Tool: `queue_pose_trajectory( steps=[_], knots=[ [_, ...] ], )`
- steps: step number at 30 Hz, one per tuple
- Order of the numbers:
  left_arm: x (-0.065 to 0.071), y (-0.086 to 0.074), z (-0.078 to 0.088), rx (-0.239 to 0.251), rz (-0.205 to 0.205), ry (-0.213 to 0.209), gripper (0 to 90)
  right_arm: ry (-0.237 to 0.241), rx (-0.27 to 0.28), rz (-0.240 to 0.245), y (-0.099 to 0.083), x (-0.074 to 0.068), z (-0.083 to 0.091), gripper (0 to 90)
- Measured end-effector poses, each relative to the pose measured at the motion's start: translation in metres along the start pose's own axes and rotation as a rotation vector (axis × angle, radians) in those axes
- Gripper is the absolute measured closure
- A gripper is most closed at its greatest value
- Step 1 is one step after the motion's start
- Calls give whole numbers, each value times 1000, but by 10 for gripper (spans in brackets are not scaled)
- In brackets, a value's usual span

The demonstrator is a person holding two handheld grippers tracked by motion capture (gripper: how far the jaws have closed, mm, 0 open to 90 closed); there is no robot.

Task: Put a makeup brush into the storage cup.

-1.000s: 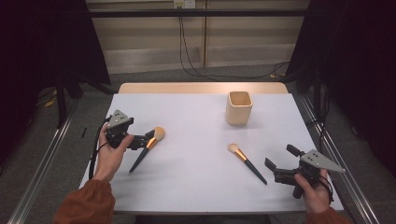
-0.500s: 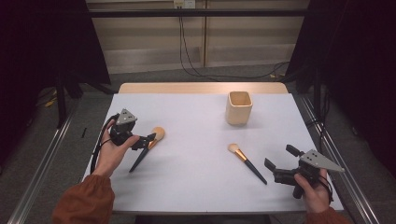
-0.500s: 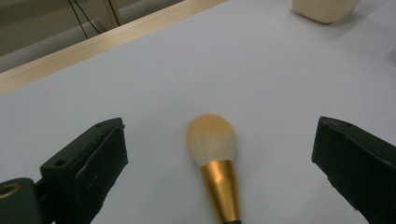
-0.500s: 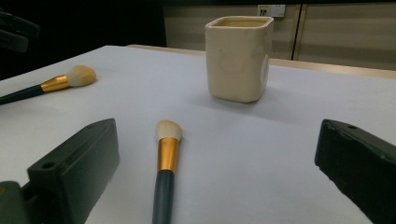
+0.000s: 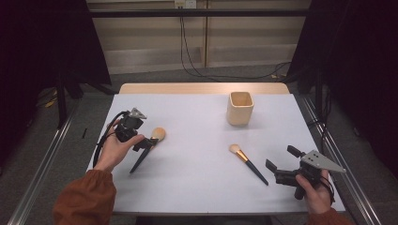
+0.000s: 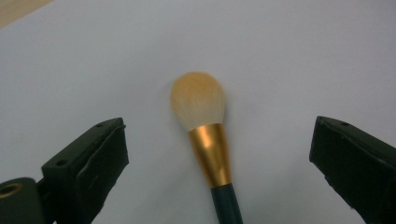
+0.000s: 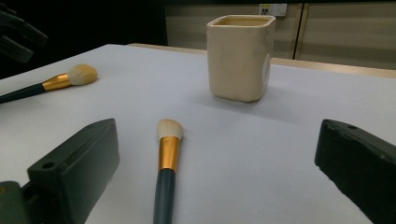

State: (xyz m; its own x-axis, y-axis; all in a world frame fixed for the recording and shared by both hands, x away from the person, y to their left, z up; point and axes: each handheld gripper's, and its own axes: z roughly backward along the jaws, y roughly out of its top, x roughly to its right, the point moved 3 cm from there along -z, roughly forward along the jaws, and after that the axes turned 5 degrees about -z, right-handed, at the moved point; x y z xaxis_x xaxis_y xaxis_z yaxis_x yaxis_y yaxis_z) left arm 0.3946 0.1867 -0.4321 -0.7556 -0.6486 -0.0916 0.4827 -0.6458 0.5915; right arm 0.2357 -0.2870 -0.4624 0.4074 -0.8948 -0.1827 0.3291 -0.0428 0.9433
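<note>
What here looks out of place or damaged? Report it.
Nothing stands out. The cup stands upright and intact; both brushes lie flat on the table, undamaged. The left tool is open around one brush, not yet gripping.

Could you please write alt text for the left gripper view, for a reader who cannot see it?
A makeup brush with a pale bristle head, gold ferrule and dark handle lies on a white table, between the open black jaws of the left tool.
</note>
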Motion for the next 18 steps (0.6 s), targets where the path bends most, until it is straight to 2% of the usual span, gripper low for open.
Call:
queue_pose_trajectory(
  steps=[1, 2, 6, 8, 12, 15, 17, 18],
  knots=[
    [0, 0, -2, -54, 7, 2, 55, 2, -1, 1, 0, 0, 0, 0],
    [0, 0, -2, -88, 8, -1, 59, 2, -1, 2, 0, 0, 0, 0],
    [-2, 1, -4, -134, 36, -19, 81, 11, -7, -3, -1, -1, -1, 0],
    [-3, 2, -6, -160, 37, -32, 81, 12, -8, -2, -1, -1, -1, 0],
    [-5, 2, -10, -191, 36, -25, 80, 12, -8, -4, -1, -1, -1, 0],
    [-5, 2, -18, -261, 47, -63, 77, 12, -14, -2, -1, 0, -1, 0],
    [-7, 1, -21, -278, 50, -62, 73, 13, -13, -1, -1, 0, -1, 0],
    [-7, 0, -23, -290, 66, -80, 73, 13, -14, 0, -1, 0, -1, 0]
  ],
)
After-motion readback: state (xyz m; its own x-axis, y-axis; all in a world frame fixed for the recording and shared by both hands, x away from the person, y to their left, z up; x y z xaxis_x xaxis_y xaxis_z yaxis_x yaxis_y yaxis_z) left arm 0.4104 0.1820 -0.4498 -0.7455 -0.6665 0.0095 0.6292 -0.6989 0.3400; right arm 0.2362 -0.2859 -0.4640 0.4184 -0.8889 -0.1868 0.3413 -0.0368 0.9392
